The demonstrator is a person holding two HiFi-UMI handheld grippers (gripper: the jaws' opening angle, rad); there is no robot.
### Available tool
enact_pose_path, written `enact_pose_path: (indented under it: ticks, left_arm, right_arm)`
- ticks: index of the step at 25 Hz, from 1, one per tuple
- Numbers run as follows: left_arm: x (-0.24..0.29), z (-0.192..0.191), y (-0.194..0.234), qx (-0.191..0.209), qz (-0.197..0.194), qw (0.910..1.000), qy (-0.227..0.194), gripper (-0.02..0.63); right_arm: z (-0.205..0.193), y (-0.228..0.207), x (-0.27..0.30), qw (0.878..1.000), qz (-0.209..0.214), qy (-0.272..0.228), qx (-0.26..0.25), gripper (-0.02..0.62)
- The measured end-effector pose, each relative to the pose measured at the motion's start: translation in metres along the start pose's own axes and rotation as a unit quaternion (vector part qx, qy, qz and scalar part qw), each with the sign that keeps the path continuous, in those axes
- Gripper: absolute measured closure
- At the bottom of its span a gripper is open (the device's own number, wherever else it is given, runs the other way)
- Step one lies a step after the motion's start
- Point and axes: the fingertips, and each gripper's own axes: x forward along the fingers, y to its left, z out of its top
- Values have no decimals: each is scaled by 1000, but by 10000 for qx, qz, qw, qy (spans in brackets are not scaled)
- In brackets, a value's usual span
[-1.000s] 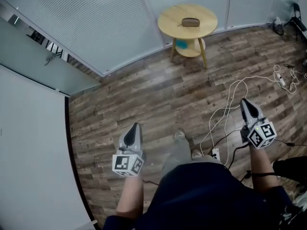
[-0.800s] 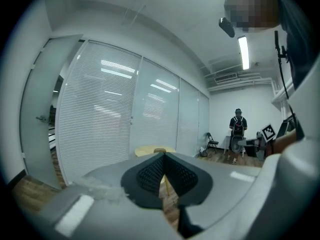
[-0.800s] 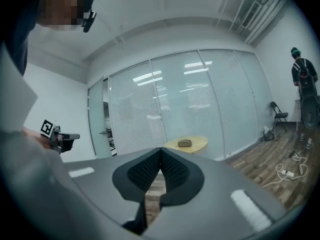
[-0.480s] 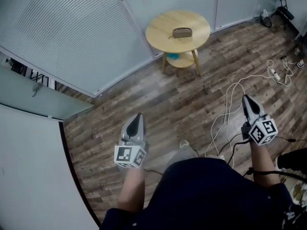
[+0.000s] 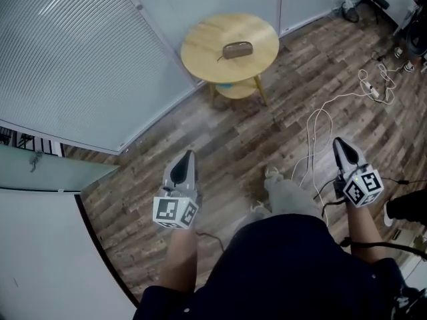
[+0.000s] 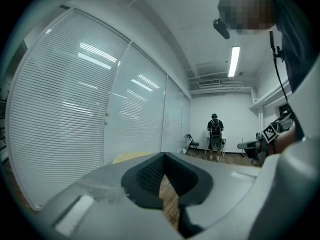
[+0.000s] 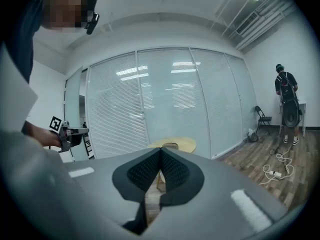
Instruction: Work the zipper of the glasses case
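Observation:
A brown glasses case (image 5: 237, 49) lies on a round wooden table (image 5: 200, 53) by the blinds, far ahead of both grippers. In the right gripper view the case (image 7: 170, 146) shows as a small dark shape on the table top (image 7: 186, 143). My left gripper (image 5: 187, 157) is held over the floor at the lower left, shut with nothing in it. My right gripper (image 5: 340, 143) is at the lower right, also shut and empty. In the left gripper view the jaw tips (image 6: 164, 156) meet, with the table's edge (image 6: 127, 157) just behind them.
White and black cables (image 5: 319, 127) trail over the wooden floor at the right. The table has a lower shelf (image 5: 235, 89). Glass walls with blinds (image 5: 80, 59) run along the left. A person with a backpack (image 6: 215, 136) stands at the room's far end beside a folding chair (image 6: 192, 143).
The view has closed in on the table, which sits lower and further left in the frame. Both grippers keep their places in front of the body and stay shut.

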Motion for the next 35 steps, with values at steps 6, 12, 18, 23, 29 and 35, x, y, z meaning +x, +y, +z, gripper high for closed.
enact_pose_path:
  ticks: [6,12,18,23,29,35]
  left_arm:
    - [65,10,27,-45,81,10000,-5,604]
    - [142,47,60,227,144,9996,4,604]
    - [220,74,95,255,454,9986,-127,604]
    - [267,81,110,233,383,9990,-50,604]
    - [330,67,156,195,249,9993,197,604]
    - [396,80,198,73,-49,9999,110,604]
  right_arm:
    - [12,-28,77,9999,134,44,-88,589]
    - [54,-71,182,9985,499,-99,-205,589]
    - [89,-112,271,9966,795,-167,-149,589]
    - [94,-131,318,9965,826,84,-108,589]
    - [87,-137,375,9944,732,428,-629,589]
    - [97,-123,435,9896,861,614,-976,589]
